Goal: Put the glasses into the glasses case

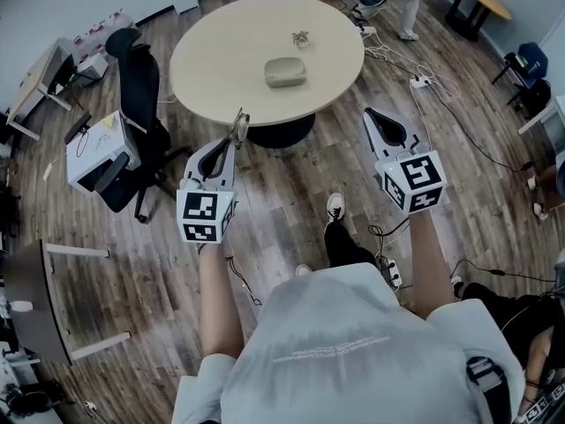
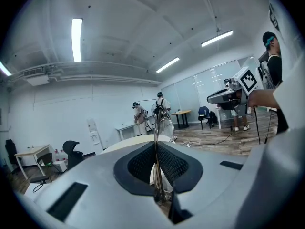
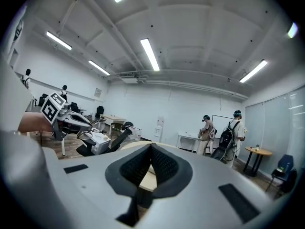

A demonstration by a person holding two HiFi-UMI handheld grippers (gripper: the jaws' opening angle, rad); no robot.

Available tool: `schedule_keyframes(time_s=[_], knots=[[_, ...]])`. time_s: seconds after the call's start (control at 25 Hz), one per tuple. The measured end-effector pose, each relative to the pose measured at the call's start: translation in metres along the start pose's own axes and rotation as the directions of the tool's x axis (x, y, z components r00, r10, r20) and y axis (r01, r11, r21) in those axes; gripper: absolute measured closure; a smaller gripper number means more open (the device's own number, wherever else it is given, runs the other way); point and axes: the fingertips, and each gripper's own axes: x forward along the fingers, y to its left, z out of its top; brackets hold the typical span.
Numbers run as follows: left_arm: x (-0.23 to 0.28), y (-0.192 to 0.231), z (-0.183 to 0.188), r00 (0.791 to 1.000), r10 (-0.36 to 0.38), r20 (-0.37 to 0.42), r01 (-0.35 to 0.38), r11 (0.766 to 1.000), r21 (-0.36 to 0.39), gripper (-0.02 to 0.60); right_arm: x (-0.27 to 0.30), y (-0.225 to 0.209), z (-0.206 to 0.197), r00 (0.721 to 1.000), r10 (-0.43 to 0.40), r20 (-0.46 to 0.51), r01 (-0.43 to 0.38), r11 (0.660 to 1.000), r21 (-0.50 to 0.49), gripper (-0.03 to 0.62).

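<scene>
A grey closed glasses case (image 1: 285, 71) lies near the middle of the round beige table (image 1: 221, 69). My left gripper (image 1: 237, 136) hovers over the floor just short of the table's near edge, shut on thin wire-framed glasses (image 1: 239, 125). In the left gripper view the glasses (image 2: 159, 123) stand upright, pinched between the left gripper's (image 2: 157, 149) pads. My right gripper (image 1: 380, 118) hangs to the right of the table, shut with nothing in it. In the right gripper view the right gripper's (image 3: 151, 150) pads meet at the tips, and the glasses (image 3: 88, 133) show at the left.
A small metallic object (image 1: 300, 37) lies on the table beyond the case. A black office chair (image 1: 139, 104) and a white box (image 1: 95, 147) stand to the left. Cables and a power strip (image 1: 421, 82) run over the wooden floor to the right. People stand at the room's far side.
</scene>
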Motion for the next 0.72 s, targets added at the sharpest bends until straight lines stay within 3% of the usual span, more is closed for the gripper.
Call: schedule_keyframes(time_s=[0.28,0.72], knots=[[0.074,0.03,0.001,1.0,0.001,-0.031,0.0,1.0,0.016,0.558,0.071,-0.051,-0.023,0.999,-0.008,-0.031,0.008,1.0,-0.001,0.592],[0.213,0.091,0.026,0.995,0.069,-0.066,-0.069,0.998,-0.006,0.558,0.213,-0.144,-0.021,0.994,0.102,-0.028,-0.102,0.995,0.002,0.593]])
